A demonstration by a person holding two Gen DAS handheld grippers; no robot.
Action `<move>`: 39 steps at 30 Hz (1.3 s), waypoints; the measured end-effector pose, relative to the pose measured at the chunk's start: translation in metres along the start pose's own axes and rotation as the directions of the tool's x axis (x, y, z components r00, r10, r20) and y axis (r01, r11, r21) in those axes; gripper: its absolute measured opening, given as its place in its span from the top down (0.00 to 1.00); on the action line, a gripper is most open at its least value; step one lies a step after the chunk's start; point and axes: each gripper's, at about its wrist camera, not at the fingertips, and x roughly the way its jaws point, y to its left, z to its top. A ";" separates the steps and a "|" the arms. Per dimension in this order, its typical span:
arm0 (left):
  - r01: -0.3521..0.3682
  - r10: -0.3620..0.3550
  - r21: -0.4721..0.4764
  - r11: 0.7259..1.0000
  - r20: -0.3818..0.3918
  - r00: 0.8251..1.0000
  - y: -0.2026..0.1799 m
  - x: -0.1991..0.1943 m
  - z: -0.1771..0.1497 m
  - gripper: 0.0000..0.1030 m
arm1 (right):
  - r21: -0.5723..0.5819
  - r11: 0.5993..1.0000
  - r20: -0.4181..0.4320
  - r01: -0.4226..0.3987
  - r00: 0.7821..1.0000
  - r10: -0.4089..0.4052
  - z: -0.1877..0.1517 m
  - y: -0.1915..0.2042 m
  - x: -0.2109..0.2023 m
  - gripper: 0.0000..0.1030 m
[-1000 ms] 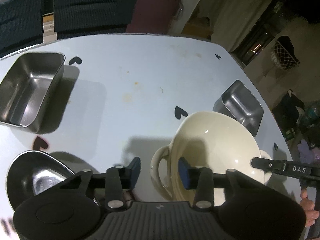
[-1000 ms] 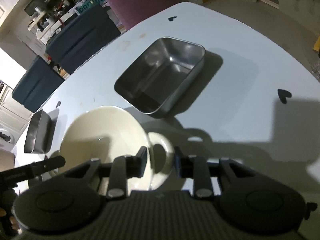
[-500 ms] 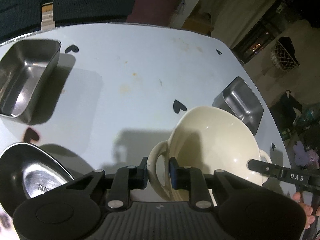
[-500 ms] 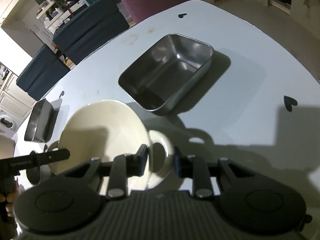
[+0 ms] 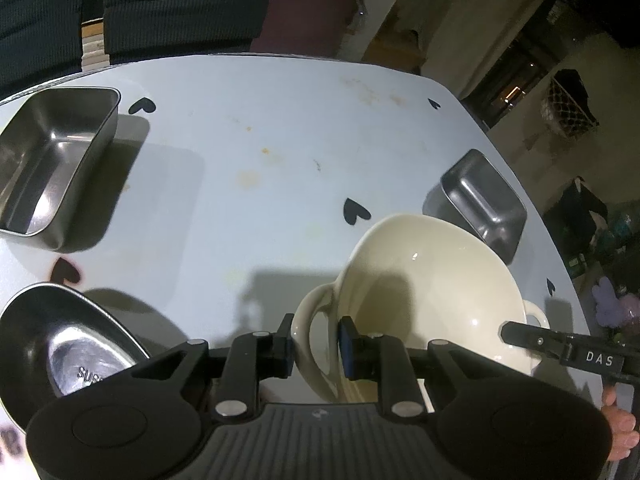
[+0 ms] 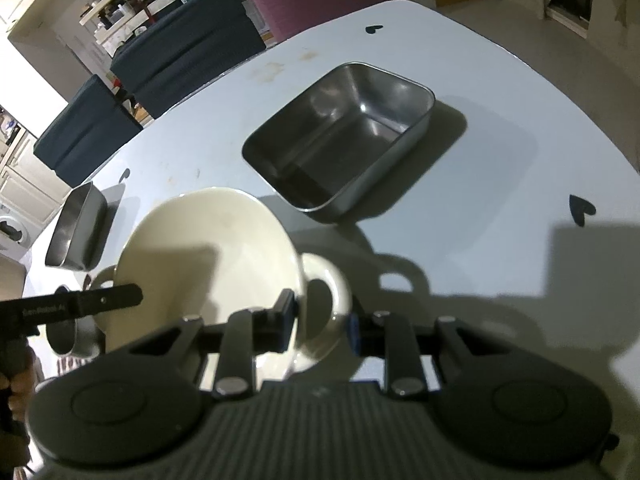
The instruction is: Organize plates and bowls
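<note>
Left view alone shows round steel dish (image 5: 60, 344) near-left. Right view alone shows far cabinets. Cream two-handled bowl (image 5: 432, 280) glossy, tilted, above the surface (image 5: 260, 128) between steel trays (image 6: 340, 140). Left tool (image 5: 316, 346) clenched on one handle; right tool (image 6: 320, 320) clenched on the other.

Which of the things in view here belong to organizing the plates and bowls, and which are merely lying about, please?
Part of the job:
- cream two-handled bowl, a gripper shut on each handle
- round steel bowl
- large steel tray
- small steel tray

Just lying about:
- dark chairs
- heart stickers on the table
</note>
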 end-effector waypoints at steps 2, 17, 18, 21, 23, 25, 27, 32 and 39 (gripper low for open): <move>0.004 -0.004 0.002 1.000 0.007 1.000 -0.002 -0.003 -0.003 0.77 | -0.002 1.000 0.003 -0.001 1.000 0.001 -0.002 0.000 -0.002 0.70; -0.053 0.055 -0.016 0.998 0.129 0.990 -0.003 -0.088 -0.030 0.78 | -0.066 0.996 0.085 -0.063 0.994 0.069 -0.019 0.029 -0.052 0.70; -0.060 0.063 -0.024 0.998 0.138 0.988 -0.001 -0.096 -0.034 0.78 | -0.075 0.994 0.086 -0.074 0.993 0.080 -0.021 0.034 -0.055 0.70; -0.077 0.083 -0.046 0.996 0.159 0.984 0.006 -0.115 -0.047 0.78 | -0.102 0.990 0.088 -0.101 0.990 0.110 -0.027 0.047 -0.062 0.70; -0.086 0.095 -0.061 0.994 0.169 0.981 0.013 -0.128 -0.055 0.78 | -0.125 0.986 0.086 -0.114 0.988 0.125 -0.032 0.058 -0.066 0.70; -0.095 0.107 -0.076 0.993 0.177 0.978 0.020 -0.139 -0.064 0.78 | -0.151 0.980 0.082 -0.126 0.987 0.139 -0.037 0.069 -0.070 0.70; -0.102 0.118 -0.091 0.991 0.185 0.976 0.026 -0.150 -0.074 0.78 | -0.176 0.975 0.073 -0.137 0.986 0.151 -0.041 0.081 -0.072 0.70; -0.119 0.145 -0.131 0.984 0.208 0.967 0.043 -0.176 -0.098 0.78 | -0.243 0.957 0.051 -0.161 0.983 0.178 -0.053 0.106 -0.078 0.70; -0.135 0.180 -0.183 0.974 0.256 0.950 0.061 -0.206 -0.130 0.78 | -0.293 0.937 0.026 -0.188 0.978 0.205 -0.065 0.136 -0.080 0.70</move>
